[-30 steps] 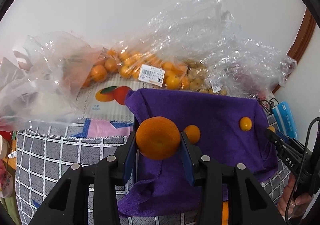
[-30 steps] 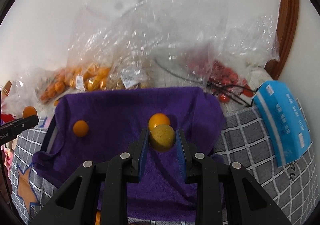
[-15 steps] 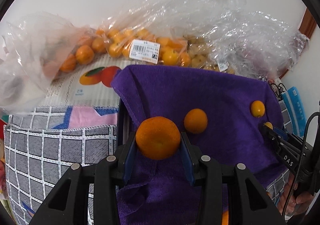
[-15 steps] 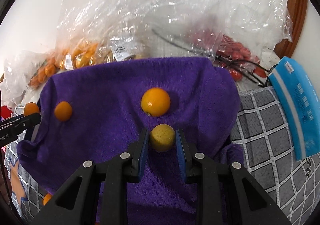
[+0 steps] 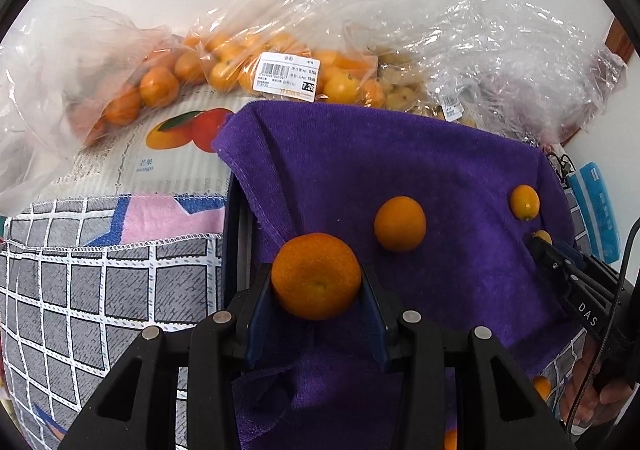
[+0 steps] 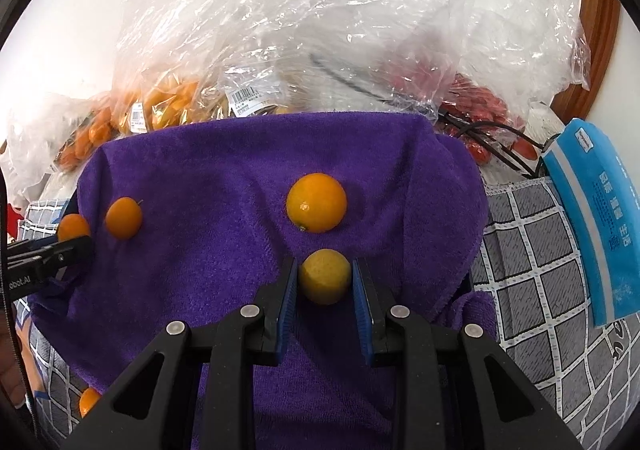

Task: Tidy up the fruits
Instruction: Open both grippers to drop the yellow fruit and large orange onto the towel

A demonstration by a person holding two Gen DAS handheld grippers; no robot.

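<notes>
**Ana:** Left hand-held gripper (image 5: pixel 316 282) first: what does it have?

**Ben:** Its two blue pads are pinching a mandarin (image 5: pixel 316 276) at lower centre of the left wrist view, over the near left part of the purple towel (image 5: pixel 400 154). I can't tell whether the fruit hangs above the cloth or touches it.

**Ana:** And the right hand-held gripper (image 6: pixel 325 282)?

**Ben:** Pressed onto a smaller yellow fruit (image 6: pixel 325 276), low in the centre of the right wrist view, also over the towel.

**Ana:** What already lies on the cloth?

**Ben:** An orange fruit (image 6: pixel 316 202) sits just above the yellow one in the frame, near it but apart. Another small orange fruit (image 6: pixel 124 218) lies at mid left in the right view, just beside the left tool's tip.

**Ana:** So which step is this?

**Ben:** I judge it to be placing: both tools carry fruit to the towel, sorted beside like kinds. The bags of fruit (image 5: pixel 280 66) run along the upper part of the frame, behind the towel.

**Ana:** What does the next move call for?

**Ben:** Probably lowering each fruit until it rests on the cloth, then spreading the pads gently. Round fruit on soft folds could roll, so a flat spot clear of its neighbour seems wise.
</notes>
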